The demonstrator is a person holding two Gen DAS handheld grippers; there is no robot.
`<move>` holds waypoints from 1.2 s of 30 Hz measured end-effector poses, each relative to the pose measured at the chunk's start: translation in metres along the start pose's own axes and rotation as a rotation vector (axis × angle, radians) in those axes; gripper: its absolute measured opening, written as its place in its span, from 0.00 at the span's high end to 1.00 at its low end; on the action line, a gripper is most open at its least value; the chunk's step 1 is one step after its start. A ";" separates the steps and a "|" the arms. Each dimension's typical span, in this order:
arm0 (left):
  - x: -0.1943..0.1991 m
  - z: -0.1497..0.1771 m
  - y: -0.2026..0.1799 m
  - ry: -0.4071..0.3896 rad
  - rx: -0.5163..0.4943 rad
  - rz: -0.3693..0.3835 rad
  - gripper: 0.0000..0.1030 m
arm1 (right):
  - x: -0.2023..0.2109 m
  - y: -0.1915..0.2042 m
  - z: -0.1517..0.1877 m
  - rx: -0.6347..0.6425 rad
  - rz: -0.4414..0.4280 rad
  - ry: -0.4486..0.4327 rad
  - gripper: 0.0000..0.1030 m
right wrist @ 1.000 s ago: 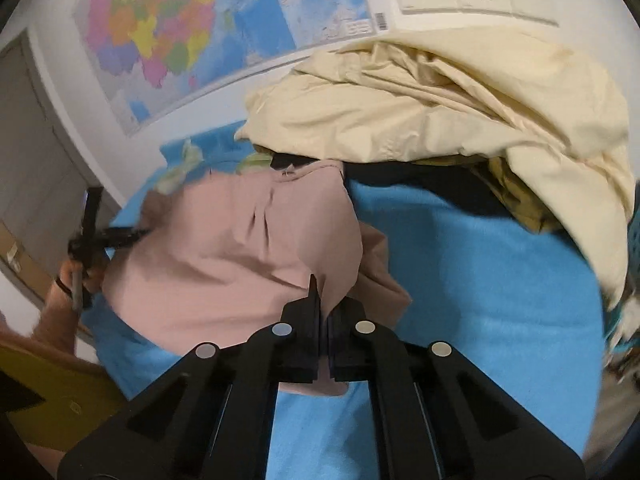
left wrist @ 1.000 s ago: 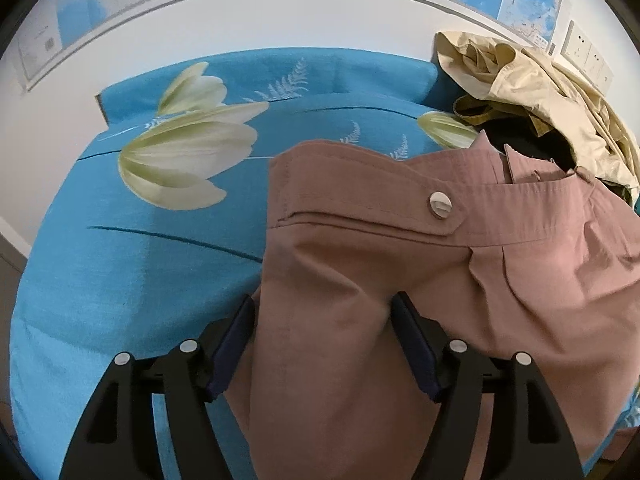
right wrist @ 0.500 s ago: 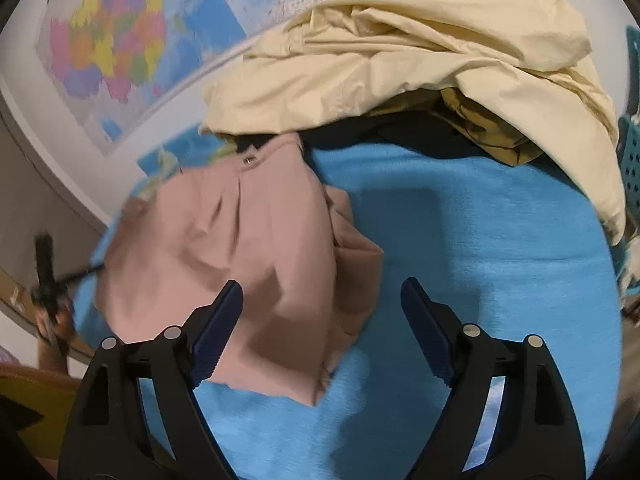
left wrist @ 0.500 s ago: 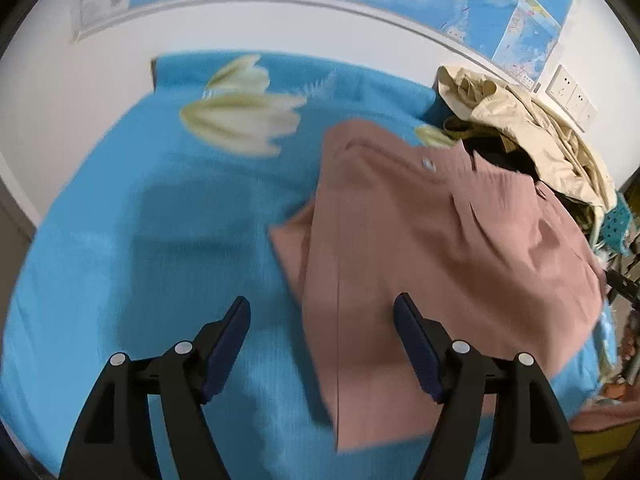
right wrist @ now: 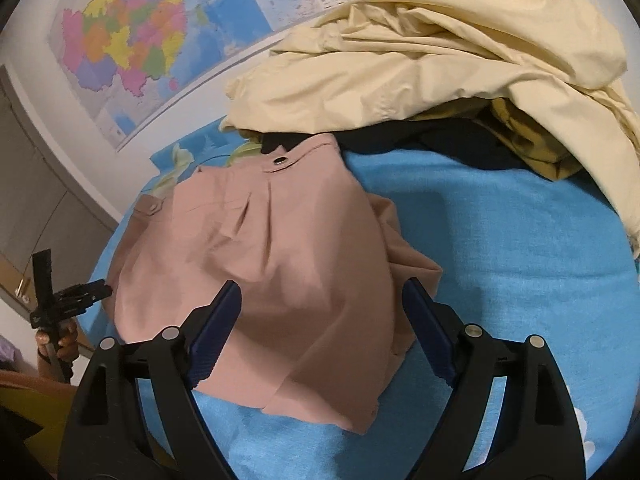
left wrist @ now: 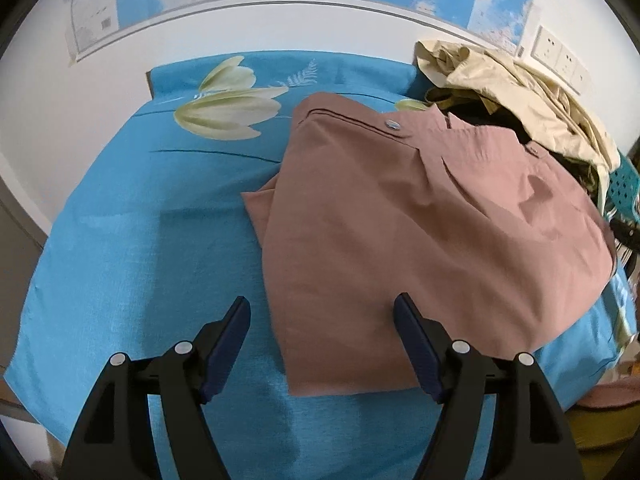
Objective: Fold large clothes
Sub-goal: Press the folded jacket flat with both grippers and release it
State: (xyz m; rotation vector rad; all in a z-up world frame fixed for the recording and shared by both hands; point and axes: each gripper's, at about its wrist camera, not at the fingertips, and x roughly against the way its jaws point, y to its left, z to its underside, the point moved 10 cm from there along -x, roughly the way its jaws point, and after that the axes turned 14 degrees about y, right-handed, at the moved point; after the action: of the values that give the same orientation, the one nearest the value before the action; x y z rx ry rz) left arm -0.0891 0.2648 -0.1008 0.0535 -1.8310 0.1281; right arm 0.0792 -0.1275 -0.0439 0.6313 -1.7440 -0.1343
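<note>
Folded pink trousers (left wrist: 420,216) on blue sheet (left wrist: 140,248), ahead of left gripper (left wrist: 322,312) and right gripper (right wrist: 320,296), both wide and empty.

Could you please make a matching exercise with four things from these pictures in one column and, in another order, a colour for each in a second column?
Things:
1. folded garment
2. bed sheet
3. crumpled jacket
4. pads of the right gripper

Colours:
A. pale cream yellow
B. dark blue
C. dusty pink
D. bright blue with pale flowers

Right pairs: 1-C, 2-D, 3-A, 4-B
</note>
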 end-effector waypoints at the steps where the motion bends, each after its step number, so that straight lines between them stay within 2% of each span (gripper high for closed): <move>1: -0.002 0.000 -0.002 0.005 -0.005 0.015 0.31 | -0.001 -0.001 0.000 0.000 0.007 0.001 0.20; 5: -0.011 0.003 -0.003 0.033 0.016 0.037 0.31 | -0.015 -0.009 0.005 -0.017 0.021 0.037 0.19; 8: -0.016 0.003 -0.008 0.035 0.012 0.070 0.45 | -0.027 -0.014 0.008 -0.028 0.026 0.067 0.22; 10: -0.016 0.002 -0.012 0.022 0.007 0.073 0.54 | -0.034 -0.011 0.011 -0.018 0.012 0.087 0.32; 11: -0.016 0.002 -0.014 0.018 0.003 0.076 0.63 | -0.035 -0.010 0.011 -0.013 0.013 0.086 0.40; 12: -0.016 0.000 -0.013 0.013 0.015 0.080 0.70 | -0.036 -0.007 0.011 0.002 0.009 0.090 0.53; 14: -0.015 -0.005 -0.011 0.009 0.037 0.113 0.79 | -0.037 0.000 0.011 0.034 0.005 0.094 0.67; 15: -0.014 -0.008 -0.009 0.006 0.049 0.124 0.85 | -0.036 0.002 0.010 0.045 0.009 0.091 0.77; 17: -0.010 -0.019 -0.006 -0.006 0.056 0.132 0.89 | -0.032 0.007 0.007 0.055 -0.008 0.078 0.87; 18: -0.009 -0.024 -0.004 -0.012 0.060 0.126 0.91 | -0.031 0.008 0.006 0.050 -0.020 0.076 0.88; 22: -0.014 -0.037 0.002 -0.014 0.094 0.121 0.92 | -0.036 0.003 0.006 0.021 -0.034 0.078 0.87; 25: -0.023 -0.035 0.003 0.008 0.090 0.101 0.88 | -0.039 -0.003 0.011 -0.015 -0.044 0.086 0.78; 29: -0.021 -0.033 0.006 0.007 0.101 0.112 0.81 | -0.033 -0.009 0.010 -0.050 -0.026 0.081 0.68; 31: -0.022 -0.032 0.005 0.024 0.103 0.125 0.69 | -0.022 -0.005 0.005 -0.022 0.027 0.041 0.65; 32: -0.022 -0.031 0.003 0.031 0.096 0.142 0.57 | -0.013 0.000 0.001 0.000 0.058 0.005 0.57; 33: -0.021 -0.029 -0.001 0.028 0.083 0.155 0.49 | -0.003 0.008 -0.005 0.029 0.086 -0.042 0.43; 34: -0.020 -0.028 -0.003 0.022 0.070 0.153 0.47 | 0.005 0.016 -0.009 0.050 0.106 -0.081 0.38; 36: -0.019 -0.025 -0.006 0.014 0.041 0.131 0.47 | 0.009 0.034 -0.015 0.106 0.122 -0.109 0.36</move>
State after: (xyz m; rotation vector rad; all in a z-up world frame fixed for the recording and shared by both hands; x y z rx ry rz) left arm -0.0590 0.2615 -0.1125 -0.0381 -1.8182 0.2576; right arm 0.0802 -0.0997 -0.0184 0.6021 -1.8996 0.0090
